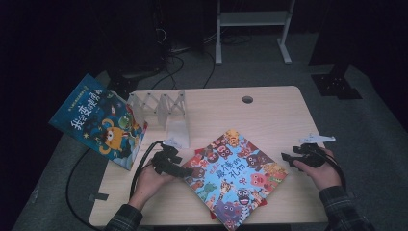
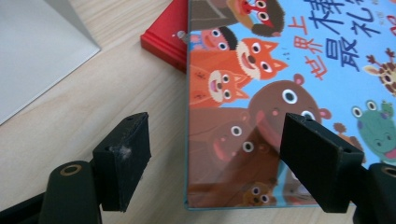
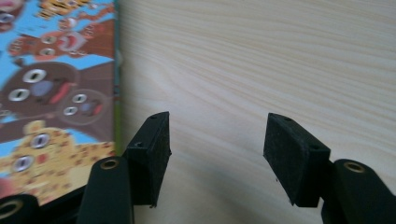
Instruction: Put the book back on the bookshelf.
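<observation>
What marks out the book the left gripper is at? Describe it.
On the wooden table, right of the white folding rack, a picture book lies flat. Its cover is light blue and crowded with cartoon animals; the other book is dark blue and overhangs the table's left edge.

A sky-blue picture book (image 1: 235,178) crowded with orange, brown and red cartoon animals and dark lettering lies near the tabletop's (image 1: 269,113) front edge, pale wood-grained. A red cover (image 2: 163,42) peeks beneath it. At the left edge leans a dark-blue book (image 1: 98,120) with an orange monster.
</observation>
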Demonstrator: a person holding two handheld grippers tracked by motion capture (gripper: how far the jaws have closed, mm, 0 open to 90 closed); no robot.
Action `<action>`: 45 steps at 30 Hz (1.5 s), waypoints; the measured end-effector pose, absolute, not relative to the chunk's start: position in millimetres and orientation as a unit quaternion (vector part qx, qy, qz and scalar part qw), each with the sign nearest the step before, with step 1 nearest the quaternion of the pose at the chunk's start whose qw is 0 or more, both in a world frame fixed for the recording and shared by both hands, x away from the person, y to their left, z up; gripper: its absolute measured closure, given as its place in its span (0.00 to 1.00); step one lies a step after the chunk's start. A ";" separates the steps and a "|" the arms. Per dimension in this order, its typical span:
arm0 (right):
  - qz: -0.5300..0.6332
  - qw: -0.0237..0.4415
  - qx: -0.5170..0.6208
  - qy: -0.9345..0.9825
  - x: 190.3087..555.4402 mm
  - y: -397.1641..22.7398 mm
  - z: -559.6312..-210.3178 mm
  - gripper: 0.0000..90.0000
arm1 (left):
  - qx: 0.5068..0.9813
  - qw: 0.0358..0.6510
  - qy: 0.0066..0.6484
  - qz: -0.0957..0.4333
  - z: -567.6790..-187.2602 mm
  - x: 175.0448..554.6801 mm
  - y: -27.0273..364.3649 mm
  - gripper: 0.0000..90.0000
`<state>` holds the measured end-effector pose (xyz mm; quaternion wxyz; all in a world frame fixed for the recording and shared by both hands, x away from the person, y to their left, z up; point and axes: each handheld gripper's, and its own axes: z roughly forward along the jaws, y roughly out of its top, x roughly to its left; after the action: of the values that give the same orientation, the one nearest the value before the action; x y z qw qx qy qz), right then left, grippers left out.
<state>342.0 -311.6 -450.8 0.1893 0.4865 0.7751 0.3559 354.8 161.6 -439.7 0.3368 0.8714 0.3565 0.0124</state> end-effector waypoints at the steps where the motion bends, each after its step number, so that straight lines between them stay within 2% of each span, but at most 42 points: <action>1: 0.361 0.185 0.486 0.774 334.9 -311.9 -448.0 0.44 | 0.873 0.336 0.353 0.009 -439.4 354.6 161.8 0.31; 7: 0.357 0.181 0.485 0.778 315.2 -316.2 -446.5 0.45 | 0.872 0.341 0.351 -0.017 -438.7 353.4 160.4 0.42; 21: 0.348 0.159 0.470 0.795 289.3 -313.0 -450.8 0.46 | 0.873 0.329 0.360 -0.023 -436.7 353.3 162.2 0.45; 29: 0.342 0.160 0.470 0.798 296.7 -310.5 -455.0 0.46 | 0.875 0.325 0.355 -0.046 -437.1 345.0 161.8 0.44; 39: 0.343 0.170 0.471 0.795 325.2 -307.3 -457.8 0.46 | 0.889 0.312 0.327 -0.070 -435.2 326.3 161.2 0.45; 45: 0.349 0.163 0.478 0.790 342.9 -304.9 -460.5 0.45 | 0.875 0.338 0.340 -0.066 -434.5 335.8 159.8 0.39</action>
<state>342.9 -304.9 -460.5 0.1634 0.4776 0.7896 0.3489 335.8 159.8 -434.5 0.3385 0.8751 0.3398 -0.0655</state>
